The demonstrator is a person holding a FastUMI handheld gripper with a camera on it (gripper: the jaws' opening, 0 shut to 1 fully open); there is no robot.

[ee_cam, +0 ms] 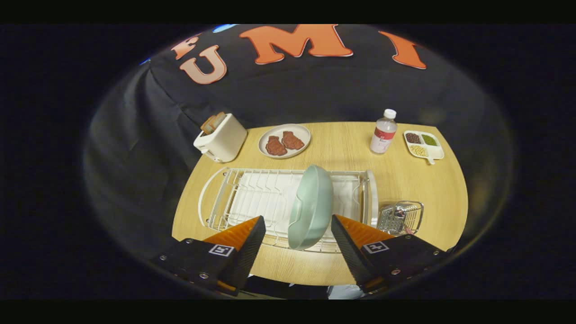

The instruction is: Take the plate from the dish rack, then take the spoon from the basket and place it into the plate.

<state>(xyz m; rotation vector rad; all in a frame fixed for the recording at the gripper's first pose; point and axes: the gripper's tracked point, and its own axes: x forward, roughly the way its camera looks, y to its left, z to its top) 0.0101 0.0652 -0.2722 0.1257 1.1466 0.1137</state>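
Black cloth hangs behind a light wooden tabletop (pixel 396 180) that carries everything in sight. Near the front edge sits a white wire dish rack (pixel 252 198) with a white tray under it, and a pale green round plate (pixel 311 207) stands on edge in the slots at its right end, leaning slightly. Just right of the rack is a small silver wire basket (pixel 402 218); shiny metal shows inside it, but whether that is the spoon is too blurred to tell. Beyond the rack, on the far left, a cream-white toaster (pixel 222 137) holds slices of bread in its top. Next to it lies a light grey round plate (pixel 284 141) with two reddish-brown pieces of meat on it. Further right stands a clear plastic bottle (pixel 383 133) with a white cap and a red and white label, upright, and beside it a white divided dish (pixel 424 145) with dark, green and yellowish fillings in separate compartments.

The gripper (pixel 297 231) hovers above the front of the rack with its fingers spread wide apart, one on each side of the lower part of the green plate. The plate's edge lies between them; neither finger appears to press on it, and nothing is held
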